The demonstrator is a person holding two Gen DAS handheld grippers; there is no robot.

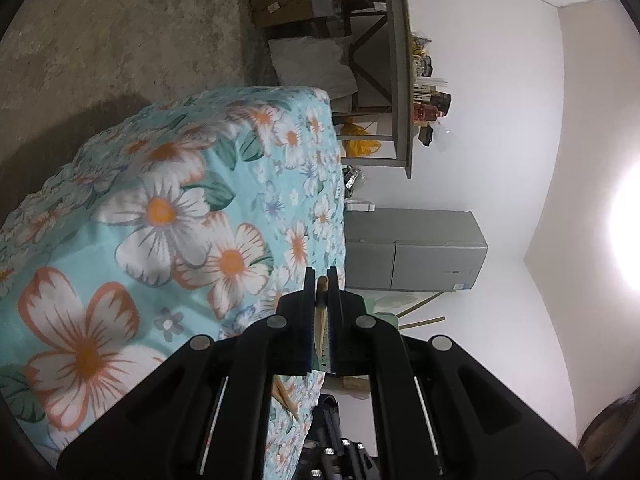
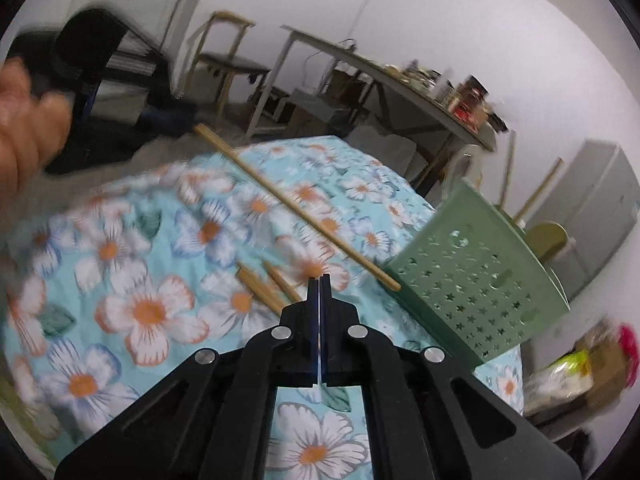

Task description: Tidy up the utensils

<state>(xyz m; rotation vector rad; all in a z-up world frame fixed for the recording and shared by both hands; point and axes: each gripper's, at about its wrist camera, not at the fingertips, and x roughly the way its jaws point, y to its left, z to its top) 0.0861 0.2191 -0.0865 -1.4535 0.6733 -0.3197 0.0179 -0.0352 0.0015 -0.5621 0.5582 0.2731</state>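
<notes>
Between left gripper [image 1: 321, 280] fingers, slim tapered wooden utensil [image 1: 320, 320].

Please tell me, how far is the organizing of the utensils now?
Done: some wooden sticks stand in the green perforated plastic holder. In hand: the left gripper has its jaws shut on a brown wooden utensil; the right gripper is shut and empty. Remaining: a pair of wooden chopsticks lies on the floral tablecloth.

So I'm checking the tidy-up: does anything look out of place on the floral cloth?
Yes. Loose wooden chopsticks lie on the floral cloth beside the green utensil holder, not in it. The left gripper grips another wooden stick; the right gripper is shut, empty.
</notes>
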